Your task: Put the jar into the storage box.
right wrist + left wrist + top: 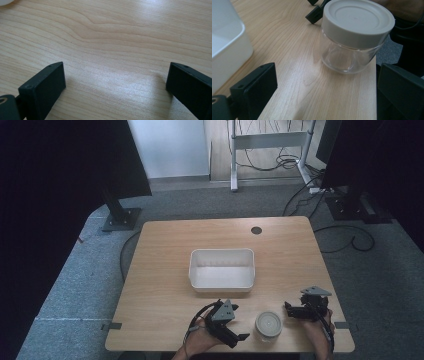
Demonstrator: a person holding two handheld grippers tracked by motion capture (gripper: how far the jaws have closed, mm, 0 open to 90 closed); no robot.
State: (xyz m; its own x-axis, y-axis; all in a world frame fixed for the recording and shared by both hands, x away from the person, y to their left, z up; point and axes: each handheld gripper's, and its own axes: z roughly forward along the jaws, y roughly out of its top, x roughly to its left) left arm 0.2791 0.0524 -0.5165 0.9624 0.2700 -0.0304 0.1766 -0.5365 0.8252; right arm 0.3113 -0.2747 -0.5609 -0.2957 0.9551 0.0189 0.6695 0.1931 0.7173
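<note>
Clear round glass jar with a pale grey screw lid (268, 324) stands upright near your edge of the light wooden table (165, 250), between your two grippers and apart from both. From your left gripper (239, 338) it lies just ahead along the jaw line; in the left gripper view the jar (354, 37) sits ahead of the spread black jaws, shifted toward the right-hand one, and nothing is between them. Your left gripper is released, jaws wide.

Your right gripper (288, 309) is on the jar's other side, its tips pointing toward the table's middle and passing just behind the jar. In the right gripper view (115, 82) its jaws are also spread apart, with bare wood grain between them, so it too grips nothing.

Both sit close, but your left one is the better lined up, I'd judge: it already faces the jar. The jar's axis is vertical, so a level side approach across the glass body below the lid looks the natural move.

A white rectangular plastic bin (222, 269) waits empty, farther out toward the table's centre, well apart from the jar.
</note>
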